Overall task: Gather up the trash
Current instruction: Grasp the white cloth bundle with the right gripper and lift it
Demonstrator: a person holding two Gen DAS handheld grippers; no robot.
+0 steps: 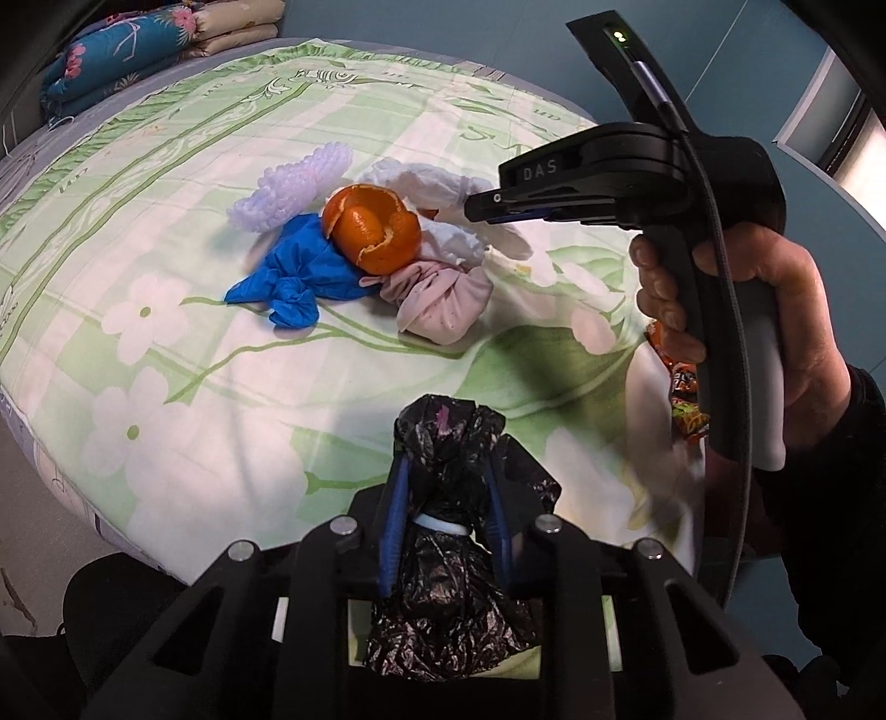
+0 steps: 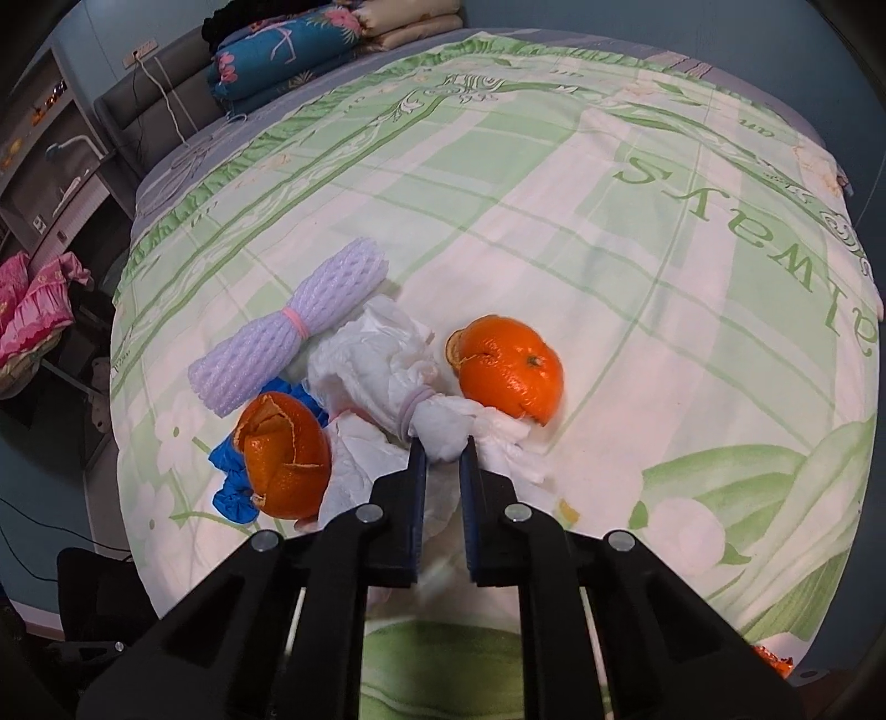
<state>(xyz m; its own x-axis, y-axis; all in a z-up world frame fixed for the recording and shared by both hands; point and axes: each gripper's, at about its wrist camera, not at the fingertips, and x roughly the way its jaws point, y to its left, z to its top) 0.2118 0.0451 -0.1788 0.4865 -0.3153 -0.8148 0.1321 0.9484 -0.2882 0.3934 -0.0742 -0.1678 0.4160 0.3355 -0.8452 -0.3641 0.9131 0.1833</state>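
On bed (image 2: 609,232): two orange peels (image 2: 509,368); one foam net (image 2: 288,349).

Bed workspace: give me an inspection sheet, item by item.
Surface: green floral bedsheet.
Job's things: black trash bag; white tissue bundle; two orange peels; foam net; blue glove; pink cloth.
Clutter: snack wrappers.
Grippers: left gripper shut on the bag; right gripper fingers around the tissue's tied end.
Cables: cord on right handle.
Surroundings: folded quilts.
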